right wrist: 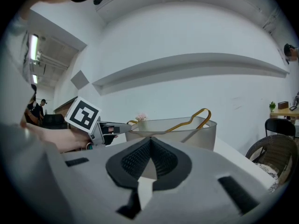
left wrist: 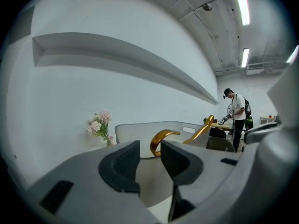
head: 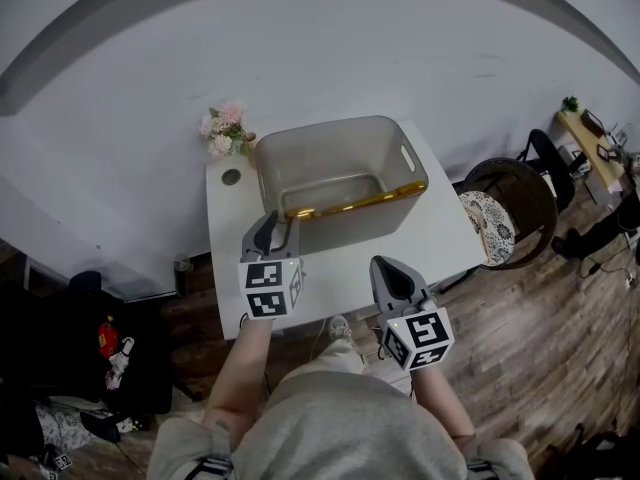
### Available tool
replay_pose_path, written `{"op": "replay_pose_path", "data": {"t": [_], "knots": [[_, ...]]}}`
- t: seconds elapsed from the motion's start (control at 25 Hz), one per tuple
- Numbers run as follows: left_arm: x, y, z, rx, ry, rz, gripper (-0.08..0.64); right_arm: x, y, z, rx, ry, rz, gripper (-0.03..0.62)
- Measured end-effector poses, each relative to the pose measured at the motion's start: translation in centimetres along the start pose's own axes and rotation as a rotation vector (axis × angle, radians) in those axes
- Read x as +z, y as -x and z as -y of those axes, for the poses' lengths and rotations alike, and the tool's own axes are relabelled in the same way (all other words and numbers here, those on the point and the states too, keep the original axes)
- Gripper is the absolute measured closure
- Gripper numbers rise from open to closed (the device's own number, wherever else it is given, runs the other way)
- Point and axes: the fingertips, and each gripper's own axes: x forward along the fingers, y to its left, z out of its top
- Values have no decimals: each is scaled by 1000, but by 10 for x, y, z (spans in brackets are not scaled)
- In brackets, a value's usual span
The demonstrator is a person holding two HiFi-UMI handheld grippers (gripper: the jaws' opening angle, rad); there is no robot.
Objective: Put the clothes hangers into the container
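Hanger (head: 345, 205) along the container's (head: 335, 126) near wall looks light, stiff, slick, best pinched mid-bar; left fingers (left wrist: 122, 164) gape empty, right fingers (right wrist: 135, 160) meet, empty.

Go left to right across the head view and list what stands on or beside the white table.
Pink flowers → grey container, with a gold hanger leaning in it → round wicker chair.

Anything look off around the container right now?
The gold hanger is not lying flat: it leans along the near wall of the container, hook and one end poking above the rim. The left gripper sits open at the hook, not gripping it. Nothing spilled or damaged.
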Motion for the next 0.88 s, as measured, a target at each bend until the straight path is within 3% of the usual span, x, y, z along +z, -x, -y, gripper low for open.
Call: {"op": "replay_pose_path", "data": {"t": [0.56, 0.88], "knots": [[-12, 48, 18, -45, 36, 16, 433, 3, 32, -16, -34, 16, 28, 595], [-15, 91, 33, -89, 50, 52, 525, 0, 57, -30, -47, 31, 33, 595]]}}
